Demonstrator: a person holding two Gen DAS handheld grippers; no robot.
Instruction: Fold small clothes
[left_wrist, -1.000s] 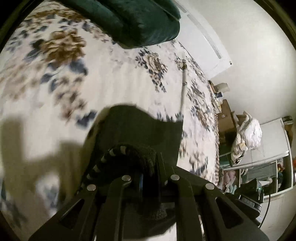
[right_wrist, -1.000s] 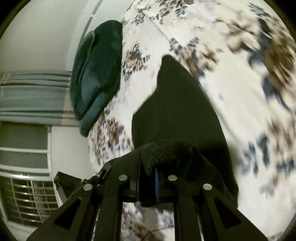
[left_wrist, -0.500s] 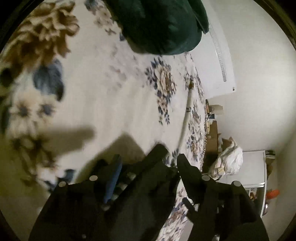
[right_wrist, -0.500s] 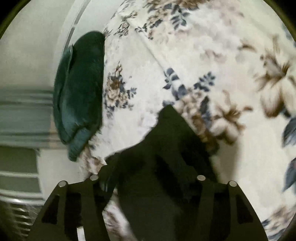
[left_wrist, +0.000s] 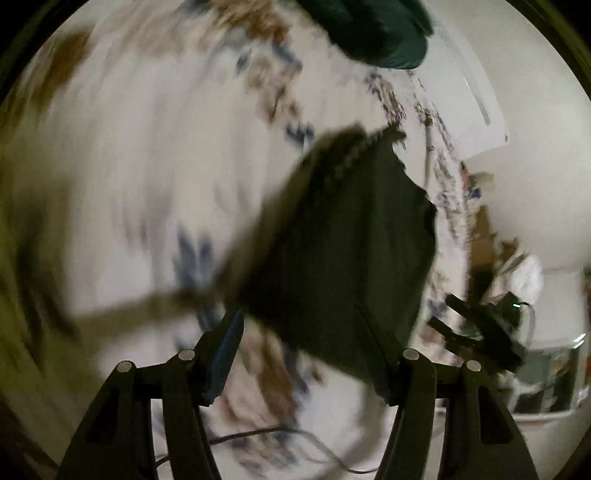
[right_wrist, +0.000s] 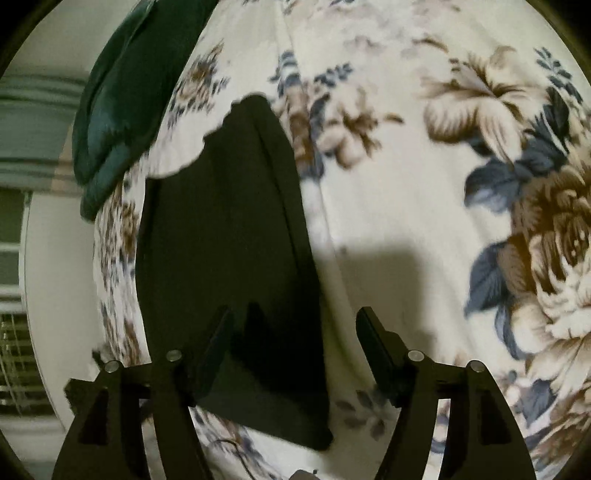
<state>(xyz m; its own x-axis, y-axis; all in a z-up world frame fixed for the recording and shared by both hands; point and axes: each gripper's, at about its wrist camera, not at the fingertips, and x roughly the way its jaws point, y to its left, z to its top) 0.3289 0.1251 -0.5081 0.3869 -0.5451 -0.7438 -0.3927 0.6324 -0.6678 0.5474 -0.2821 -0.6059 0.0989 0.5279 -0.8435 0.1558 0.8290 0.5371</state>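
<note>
Both claws have let go of the dark garment (right_wrist: 229, 258) since the earlier frames, when each pinched a knitted edge of it. Now it lies flat on the floral bedspread (right_wrist: 406, 184), folded into a long dark panel with a wavy far edge pointing toward the green pillow (right_wrist: 114, 99).

Seen from the right wrist, the right claw (right_wrist: 293, 343) stands wide open above the near end of the garment, nothing between its fingers; its left finger overlaps the cloth, so contact there is hard to judge. A claw-shaped shadow falls on the bedspread just right of the garment.

Seen from the left wrist, the picture is heavily motion-blurred. The left claw (left_wrist: 306, 354) is also spread open and holds nothing. The garment (left_wrist: 340, 251) sits ahead of it, below the green pillow (left_wrist: 376, 29), its ribbed far edge barely readable. The clutter right of the garment is too smeared to identify.
</note>
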